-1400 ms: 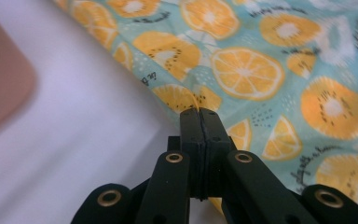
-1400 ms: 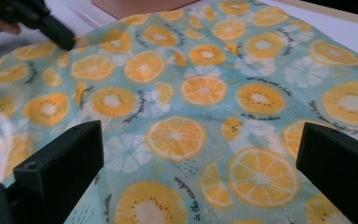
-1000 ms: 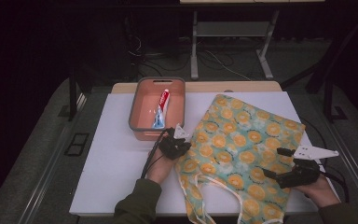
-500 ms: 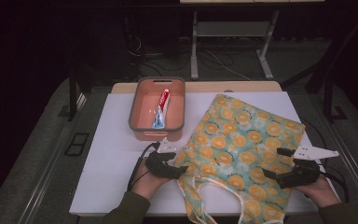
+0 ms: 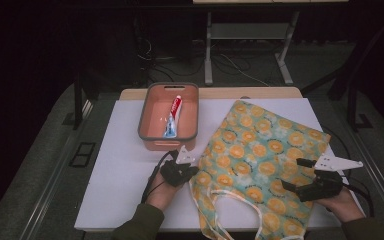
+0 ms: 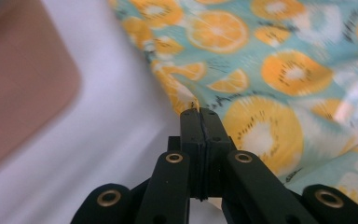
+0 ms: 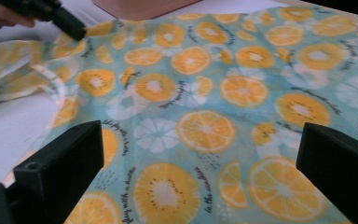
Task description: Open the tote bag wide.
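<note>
At the bag's left edge, the left gripper [image 5: 194, 170] is back against the cloth: half a second ago it sat a little off to the left with its jaws apart, and now it has slid in toward the fabric and its jaws have just been closing, pressed tight together in the left gripper view with the hem of the tote bag [image 6: 279, 74] right at their tips; whether a fold is actually pinched there, I cannot tell. The right gripper [image 5: 299, 175] has not budged, jaws spread wide over the bag's right side, cloth lying flat under and ahead of them. The bag itself is teal with orange slices and small black script, spread on the white board [image 5: 125, 175], its pale handles [image 5: 230, 197] looping out just right of the left gripper, toward the person. Beyond the left gripper sits the salmon tray [image 5: 145, 125] with a toothpaste tube [image 5: 173, 116] lying inside.
</note>
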The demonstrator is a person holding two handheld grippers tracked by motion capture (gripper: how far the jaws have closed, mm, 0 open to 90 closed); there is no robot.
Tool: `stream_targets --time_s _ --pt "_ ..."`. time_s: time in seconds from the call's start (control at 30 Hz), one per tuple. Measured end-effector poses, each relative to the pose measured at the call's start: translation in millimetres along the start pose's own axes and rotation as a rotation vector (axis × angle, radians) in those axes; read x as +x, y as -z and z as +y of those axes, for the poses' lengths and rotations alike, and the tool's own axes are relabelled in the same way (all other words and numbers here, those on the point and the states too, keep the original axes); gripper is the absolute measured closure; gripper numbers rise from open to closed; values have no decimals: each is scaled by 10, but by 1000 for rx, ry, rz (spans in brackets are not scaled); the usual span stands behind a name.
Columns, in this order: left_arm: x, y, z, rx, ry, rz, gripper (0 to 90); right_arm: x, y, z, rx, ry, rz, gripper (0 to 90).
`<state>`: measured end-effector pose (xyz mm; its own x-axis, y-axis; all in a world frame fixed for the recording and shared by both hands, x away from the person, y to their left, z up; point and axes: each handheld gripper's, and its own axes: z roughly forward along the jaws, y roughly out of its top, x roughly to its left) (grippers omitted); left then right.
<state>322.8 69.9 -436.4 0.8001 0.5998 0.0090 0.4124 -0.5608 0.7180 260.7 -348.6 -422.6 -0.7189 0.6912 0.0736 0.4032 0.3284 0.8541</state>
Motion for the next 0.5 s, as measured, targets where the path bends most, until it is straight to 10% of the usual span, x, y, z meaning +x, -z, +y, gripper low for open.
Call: stream_targets --time_s 0.27,0.5 --pt "184 -221 137 -19 2 55 877 23 -25 20 3 0 14 5" --pt "156 113 45 -53 39 26 540 165 -68 151 28 27 45 128"
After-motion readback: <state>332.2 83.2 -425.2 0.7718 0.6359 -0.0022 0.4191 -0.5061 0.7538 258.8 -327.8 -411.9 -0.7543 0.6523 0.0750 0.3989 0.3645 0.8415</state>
